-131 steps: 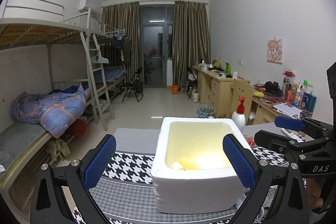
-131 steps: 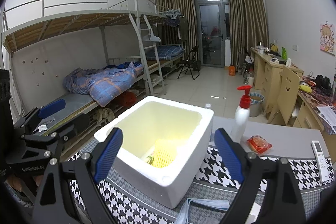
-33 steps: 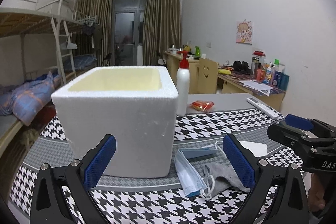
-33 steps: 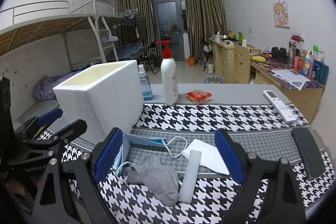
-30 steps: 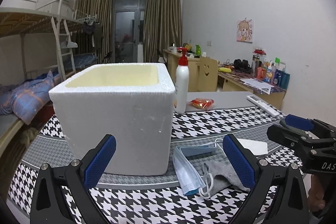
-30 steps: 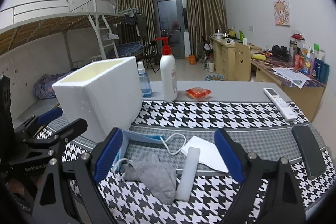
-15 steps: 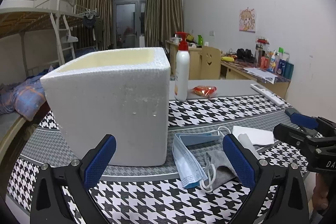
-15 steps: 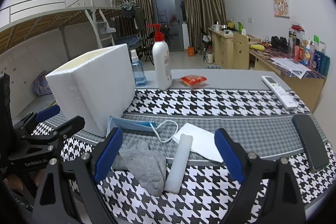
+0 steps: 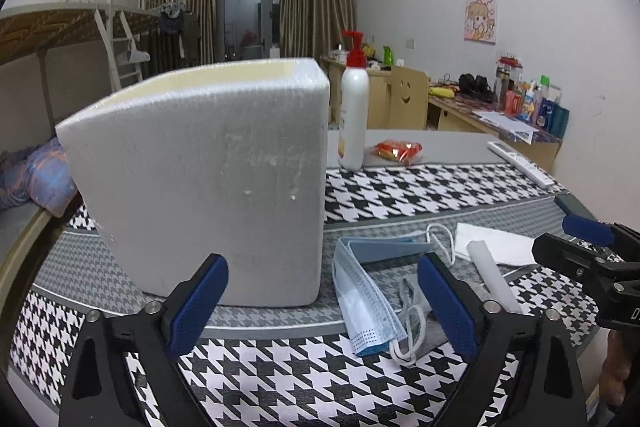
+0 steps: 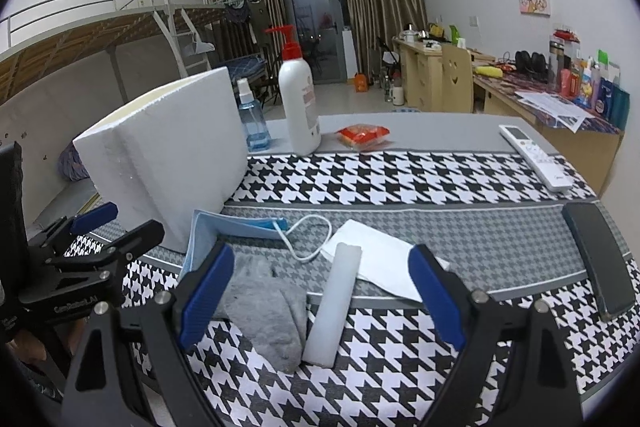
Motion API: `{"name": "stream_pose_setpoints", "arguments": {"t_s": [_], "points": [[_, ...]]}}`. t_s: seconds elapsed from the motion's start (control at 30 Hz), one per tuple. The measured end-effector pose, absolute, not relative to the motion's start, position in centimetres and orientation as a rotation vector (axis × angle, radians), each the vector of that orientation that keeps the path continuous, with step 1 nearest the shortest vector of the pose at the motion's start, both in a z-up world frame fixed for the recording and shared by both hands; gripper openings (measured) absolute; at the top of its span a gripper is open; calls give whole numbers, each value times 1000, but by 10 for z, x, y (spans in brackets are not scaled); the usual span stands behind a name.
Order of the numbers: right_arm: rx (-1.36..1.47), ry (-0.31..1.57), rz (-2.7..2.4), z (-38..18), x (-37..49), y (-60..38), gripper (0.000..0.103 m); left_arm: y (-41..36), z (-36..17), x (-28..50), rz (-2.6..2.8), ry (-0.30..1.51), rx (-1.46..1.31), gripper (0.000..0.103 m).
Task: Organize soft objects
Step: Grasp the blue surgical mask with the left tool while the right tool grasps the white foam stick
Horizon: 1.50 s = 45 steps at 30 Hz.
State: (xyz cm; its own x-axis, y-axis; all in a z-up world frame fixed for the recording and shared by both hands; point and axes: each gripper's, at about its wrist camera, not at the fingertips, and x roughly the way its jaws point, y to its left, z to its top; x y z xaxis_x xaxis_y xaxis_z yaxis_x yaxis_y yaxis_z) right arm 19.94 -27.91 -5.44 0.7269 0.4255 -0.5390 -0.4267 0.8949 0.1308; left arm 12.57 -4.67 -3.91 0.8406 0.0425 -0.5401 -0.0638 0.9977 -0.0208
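A white foam box (image 9: pixel 208 179) stands on the houndstooth table; it also shows in the right wrist view (image 10: pixel 168 163). Beside it lie a blue face mask (image 9: pixel 364 291), a grey sock (image 10: pixel 268 311), a white foam stick (image 10: pixel 334 303) and a white folded sheet (image 10: pixel 380 259). My left gripper (image 9: pixel 324 303) is open and empty, low over the table in front of the box. My right gripper (image 10: pixel 320 295) is open and empty, its jaws standing either side of the sock and foam stick.
A white pump bottle (image 10: pixel 298 111), a blue spray bottle (image 10: pixel 250 123), a red snack packet (image 10: pixel 364 135), a remote (image 10: pixel 536 155) and a black phone (image 10: pixel 600 263) lie on the table. Bunk beds stand left, desks right.
Both grippers came down from above the box to low over the table's near side. Over the last second they moved closer to the mask, sock and foam stick.
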Motion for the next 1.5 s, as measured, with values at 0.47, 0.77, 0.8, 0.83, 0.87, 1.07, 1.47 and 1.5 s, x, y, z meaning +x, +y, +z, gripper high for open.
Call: {"name": "stream_pose_setpoints", "arguments": {"t_s": [0.47, 0.77, 0.8, 0.83, 0.87, 1.07, 1.47, 1.5], "points": [[-20, 686, 463, -71, 211, -277, 73, -56, -54, 142, 68, 666, -47, 76], [-8, 729, 457, -79, 219, -279, 58, -60, -64, 153, 72, 723, -56, 63], [-7, 732, 457, -79, 220, -279, 57, -60, -64, 153, 72, 725, -56, 63], [-6, 735, 457, -79, 220, -279, 56, -61, -64, 154, 73, 726, -54, 62], [-6, 740, 457, -80, 221, -280, 56, -62, -65, 155, 72, 730, -53, 60], [-7, 767, 465, -85, 224, -278, 50, -62, -67, 155, 75, 745, -54, 53], [-14, 832, 464, -95, 228, -276, 40, -62, -74, 156, 55, 799, -56, 30], [-15, 839, 463, -96, 228, -275, 40, -62, -75, 156, 55, 803, -53, 30]]}}
